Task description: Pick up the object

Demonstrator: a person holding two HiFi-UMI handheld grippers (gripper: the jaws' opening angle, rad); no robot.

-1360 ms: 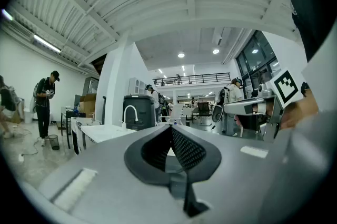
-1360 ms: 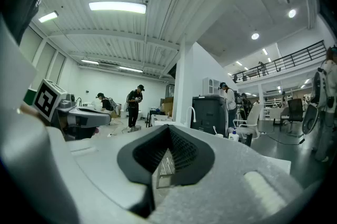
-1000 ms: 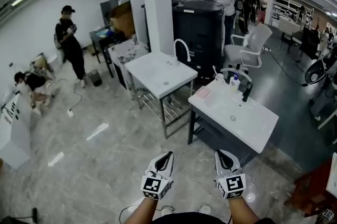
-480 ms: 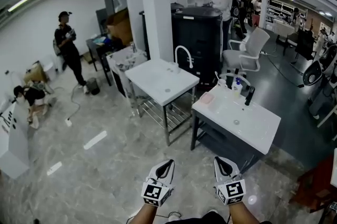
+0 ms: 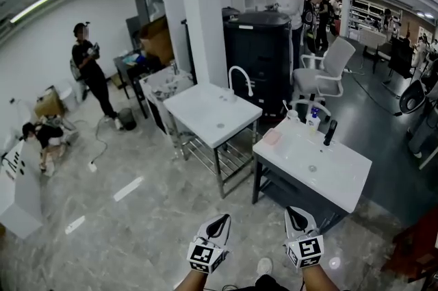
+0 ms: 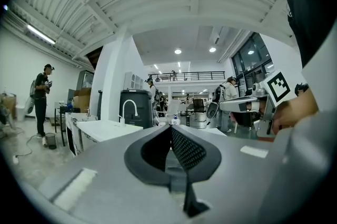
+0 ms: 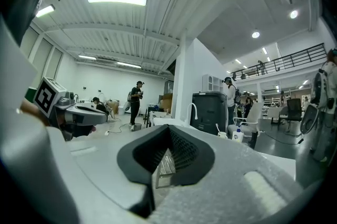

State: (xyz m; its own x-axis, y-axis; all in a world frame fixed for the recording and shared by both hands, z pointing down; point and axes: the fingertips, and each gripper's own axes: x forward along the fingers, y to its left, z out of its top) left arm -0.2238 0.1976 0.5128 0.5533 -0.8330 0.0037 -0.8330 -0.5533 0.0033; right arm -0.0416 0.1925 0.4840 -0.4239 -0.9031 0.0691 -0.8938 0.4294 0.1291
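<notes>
Presently both tongs are clenched on nothing: left gripper (image 5: 220,220) and right gripper (image 5: 293,212), jaws together, hang low, well apart from the glossy white washbasin (image 5: 342,176). Which object is meant cannot be told; a flat pink pad (image 5: 272,137) and a smooth pump bottle (image 5: 314,120) sit at its rear rim. Risk: jaws arriving closed would topple the bottle.

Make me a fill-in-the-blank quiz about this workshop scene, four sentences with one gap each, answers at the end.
1. The left claw and the right claw are both ___, with nothing between them.
2. The arched faucet on the steel-legged white sink table is coloured ___.
3. The small pink item lies on the white basin top over a dark cabinet, nearer the ___ claw.
4. The straight faucet on that basin top is coloured ___.
Missing words: shut; white; right; black.
</notes>
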